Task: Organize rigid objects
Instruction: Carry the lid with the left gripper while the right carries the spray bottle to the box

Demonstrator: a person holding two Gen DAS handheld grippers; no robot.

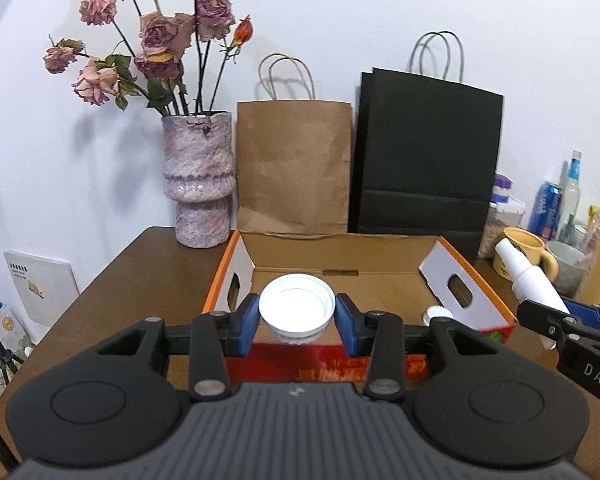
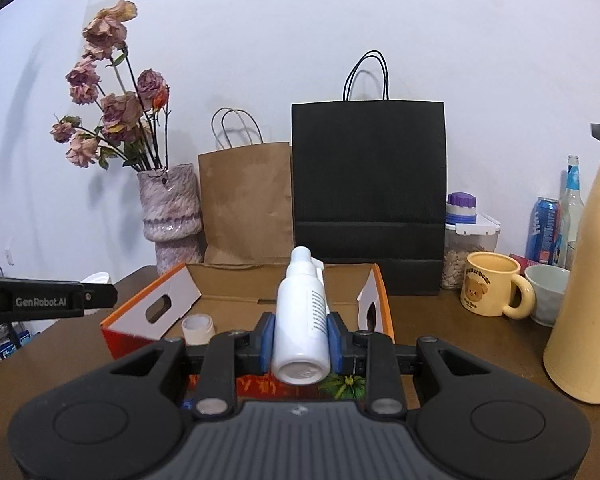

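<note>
My left gripper (image 1: 297,316) is shut on a white screw lid (image 1: 297,306), its hollow side facing me, held over the near edge of an open cardboard box (image 1: 340,252) with orange rims. My right gripper (image 2: 301,340) is shut on a white spray bottle (image 2: 302,320), base toward me and nozzle pointing at the box (image 2: 260,276). In the left wrist view the same spray bottle (image 1: 530,278) and right gripper (image 1: 556,316) show at the right edge. Inside the box stands a small white jar (image 2: 198,328), seen in the left wrist view as the jar (image 1: 436,315).
A vase of dried roses (image 1: 198,184), a brown paper bag (image 1: 294,164) and a black paper bag (image 1: 428,160) line the wall behind the box. To the right stand a yellow mug (image 2: 490,284), a grey bowl (image 2: 548,292), a tall cream jug (image 2: 588,280), a can and bottles.
</note>
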